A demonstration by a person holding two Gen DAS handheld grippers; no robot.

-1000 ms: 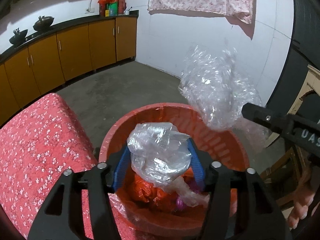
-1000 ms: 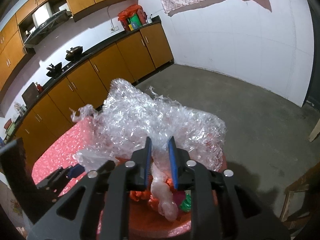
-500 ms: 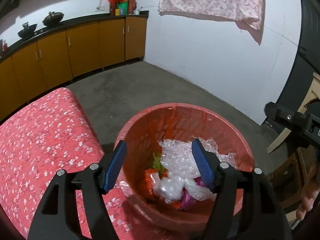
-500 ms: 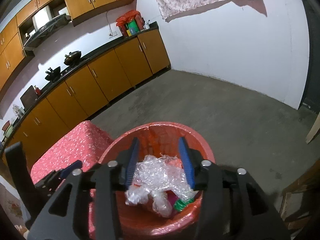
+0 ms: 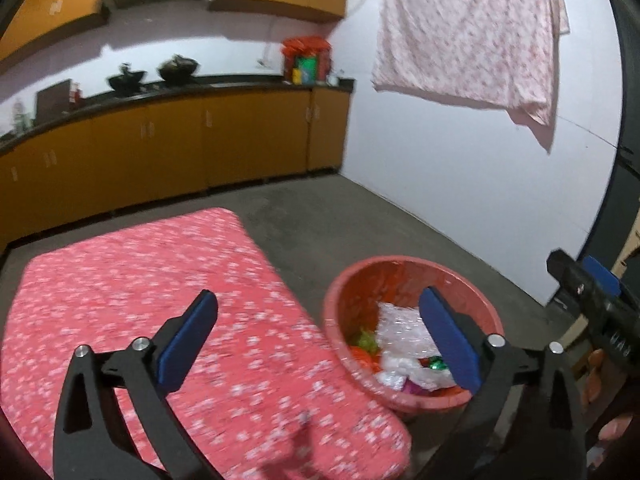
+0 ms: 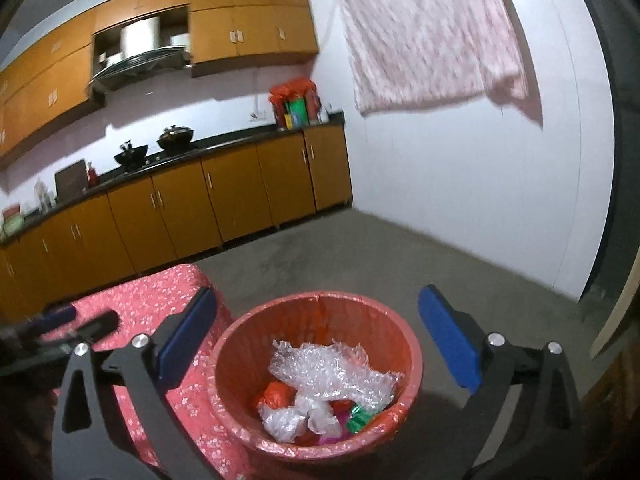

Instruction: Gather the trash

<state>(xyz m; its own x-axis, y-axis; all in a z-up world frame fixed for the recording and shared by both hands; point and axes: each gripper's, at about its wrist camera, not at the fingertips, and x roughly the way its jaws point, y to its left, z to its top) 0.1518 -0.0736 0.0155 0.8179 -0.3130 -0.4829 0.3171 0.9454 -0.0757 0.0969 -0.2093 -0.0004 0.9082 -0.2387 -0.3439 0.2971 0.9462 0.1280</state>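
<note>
We hold the left gripper with its blue pads spread wide and empty, above the near edge of the red bin. We hold the right gripper equally wide and empty, directly above the same bin. Inside the bin lie bubble wrap, crumpled clear plastic and coloured wrappers; the floral-covered table touches the bin's left side.

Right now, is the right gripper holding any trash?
No, the right gripper is wide open and empty above the red bin, where the bubble wrap lies.
</note>
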